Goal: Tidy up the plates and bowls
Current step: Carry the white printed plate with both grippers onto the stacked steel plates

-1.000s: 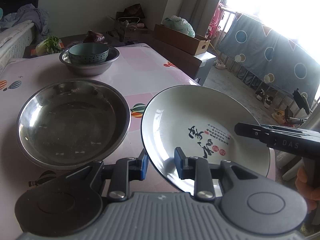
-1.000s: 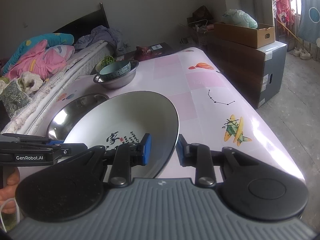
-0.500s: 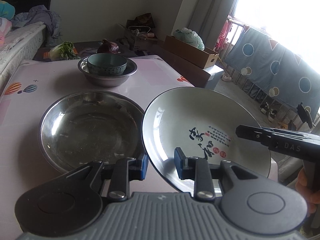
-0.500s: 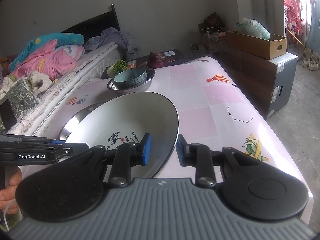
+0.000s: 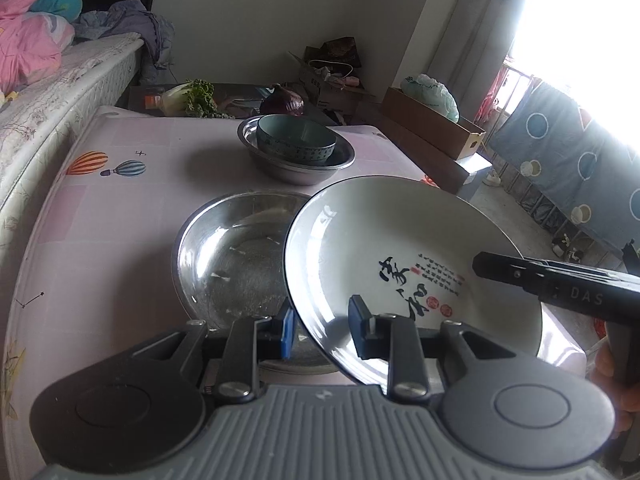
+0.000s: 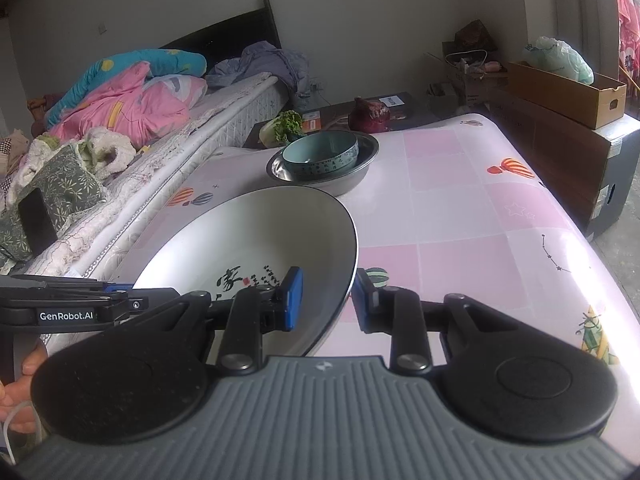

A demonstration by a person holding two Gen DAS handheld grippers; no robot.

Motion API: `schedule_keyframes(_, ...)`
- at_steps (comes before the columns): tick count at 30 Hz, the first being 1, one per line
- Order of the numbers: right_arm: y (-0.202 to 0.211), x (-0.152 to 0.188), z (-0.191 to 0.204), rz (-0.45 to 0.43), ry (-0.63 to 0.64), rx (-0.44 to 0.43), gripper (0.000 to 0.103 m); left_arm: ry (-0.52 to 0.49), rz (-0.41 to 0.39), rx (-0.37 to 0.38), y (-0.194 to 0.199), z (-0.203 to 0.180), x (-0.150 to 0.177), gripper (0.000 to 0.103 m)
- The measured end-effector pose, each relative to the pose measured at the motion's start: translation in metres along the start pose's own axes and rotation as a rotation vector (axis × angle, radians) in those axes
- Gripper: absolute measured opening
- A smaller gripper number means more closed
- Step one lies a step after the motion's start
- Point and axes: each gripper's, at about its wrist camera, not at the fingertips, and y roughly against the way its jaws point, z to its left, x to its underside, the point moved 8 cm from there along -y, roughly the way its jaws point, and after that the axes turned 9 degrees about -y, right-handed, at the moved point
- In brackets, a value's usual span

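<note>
Both grippers had carried the white plate [image 5: 404,248] sideways, so it now overlapped the empty steel basin [image 5: 228,256]. Readable text: "GenRobot.AI" on the left gripper [image 6: 80,314], "DAS" on the right gripper [image 5: 560,284], black calligraphy with red seals inside the plate. Count: one plate, two steel basins, one teal bowl [image 5: 295,141] nested in the far basin [image 5: 296,164]. Each gripper was clamped narrowly on opposite plate rims, above the pink table [image 6: 480,216].

The large plate [image 5: 400,248] is held above the surface [image 5: 120,240], overlapping the right side of the steel basin [image 5: 232,252]. Behind the basin, a bowl [image 5: 296,142] is nested in a second steel basin [image 5: 298,168]. A bed [image 6: 120,140] is found left of the surface.
</note>
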Motion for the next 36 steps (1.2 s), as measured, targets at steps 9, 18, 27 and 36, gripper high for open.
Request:
schedule_keyframes(9,-0.043,-0.001,0.024,0.058,0.008,-0.034,0.026,0.063,0.037,-0.029,-0.009,0.037,0.005,0.028)
schedule_keyframes(18,-0.067,0.003,0.021,0.114,-0.017,-0.030,0.026,0.074,0.070,-0.025,-0.020,0.047,0.007,0.027)
schedule_keyframes(27,-0.084,0.003,0.015,0.153,-0.048,-0.005,0.027,0.087,0.091,-0.020,-0.028,0.052,0.004,0.027)
schedule_keyframes(36,-0.091,-0.001,0.014,0.147,-0.040,0.008,0.027,0.110,0.097,-0.013,-0.032,0.058,0.001,0.027)
